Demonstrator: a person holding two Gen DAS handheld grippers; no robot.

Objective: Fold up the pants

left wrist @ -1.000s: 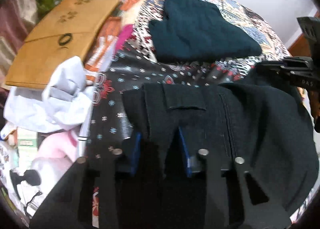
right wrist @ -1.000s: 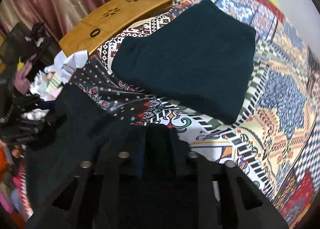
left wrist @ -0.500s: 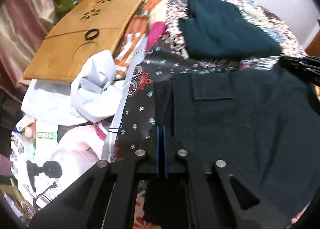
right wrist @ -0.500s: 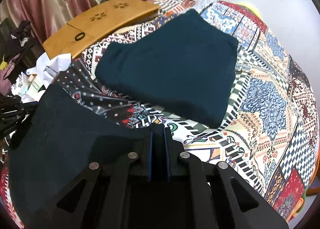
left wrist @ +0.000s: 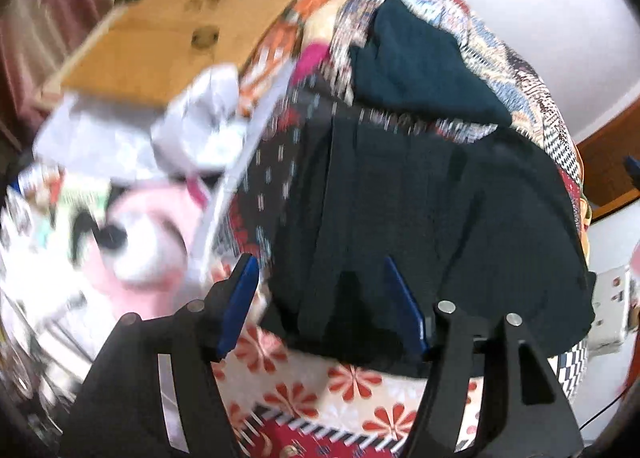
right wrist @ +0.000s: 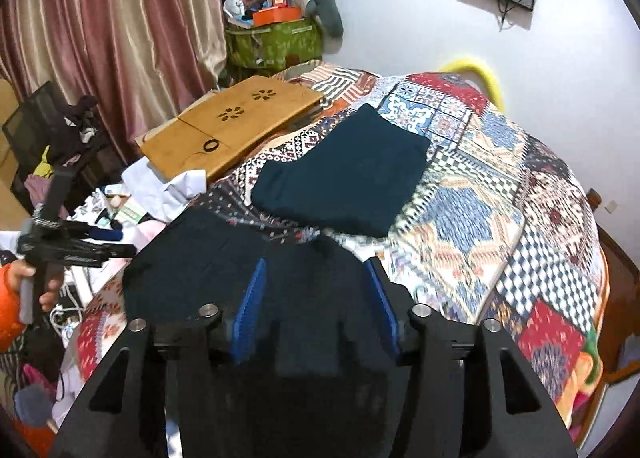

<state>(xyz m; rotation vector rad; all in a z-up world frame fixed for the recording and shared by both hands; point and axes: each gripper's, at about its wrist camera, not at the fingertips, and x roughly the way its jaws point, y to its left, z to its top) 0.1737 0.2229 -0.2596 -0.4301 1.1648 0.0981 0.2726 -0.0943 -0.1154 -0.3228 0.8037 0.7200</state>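
Note:
The dark navy pants [left wrist: 440, 226] lie folded on the patterned bedspread, near its front edge; they also show in the right wrist view [right wrist: 224, 258]. My left gripper [left wrist: 320, 270] is open, its blue pads spread over the pants' near left corner. My right gripper [right wrist: 314, 270] is open above the pants' right part, nothing between the pads. The left gripper shows in the right wrist view [right wrist: 100, 246], held by a hand at the left.
A second folded dark teal garment [right wrist: 344, 174] lies farther back on the bedspread [right wrist: 500, 218]. A wooden lap desk [right wrist: 232, 126] sits at the back left. White cloth [left wrist: 200, 126] and pink clutter [left wrist: 148, 242] lie left of the bed.
Both grippers were shut on the pants' edge half a second ago; both have opened and pulled back and up. The pants now rest on the bed. The left view is blurred by motion.

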